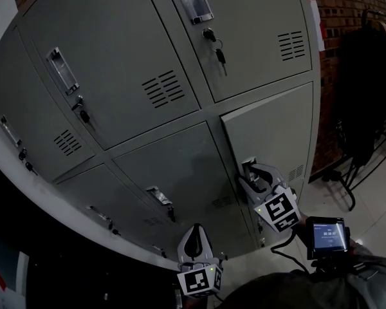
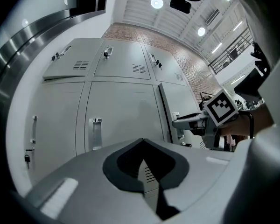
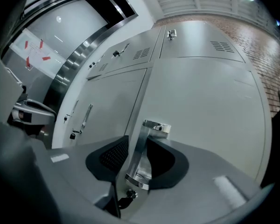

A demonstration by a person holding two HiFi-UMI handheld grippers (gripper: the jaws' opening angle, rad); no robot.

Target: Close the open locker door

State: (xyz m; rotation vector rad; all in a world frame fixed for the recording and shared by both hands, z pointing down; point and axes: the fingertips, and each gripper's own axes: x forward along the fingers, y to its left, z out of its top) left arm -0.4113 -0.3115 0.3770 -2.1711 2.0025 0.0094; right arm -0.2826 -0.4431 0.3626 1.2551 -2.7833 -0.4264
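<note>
Two tiers of lockers [image 1: 148, 140] fill the head view, flat grey painted steel, matt and square-cornered; each front carries a chrome pull [image 1: 63, 71] and a block of punched slots [image 1: 164, 89]; thin dark seams split one front from the next.

Moving right, the left gripper [image 1: 195, 229] hangs low at centre, clear of every front; its pale rounded fingers are pressed together at the tips, nothing between them; free air on all sides of it.

Next along, the door [image 1: 270, 134], bottom right of the block; smooth grey sheet, standing slightly ajar; its left edge sits proud of the neighbouring front, and a thin lip shows along its top.

On that left edge, the handle [image 3: 144, 155], a slim bright bar of polished metal, upright; the right gripper [image 1: 252, 174] is on it, dark ribbed pads clamped to either side of the bar; a small key [image 3: 127, 199] hangs just below.

Right again, the cabinet's side ends at a brick wall [image 1: 347, 5], rough red courses; beyond the corner a rack [image 1: 367, 89] of dark clothes stands on a glossy pale floor [image 1: 373, 205], apart from the door.

Lower right, a small lit screen [image 1: 328, 235] sits just behind the right gripper.
</note>
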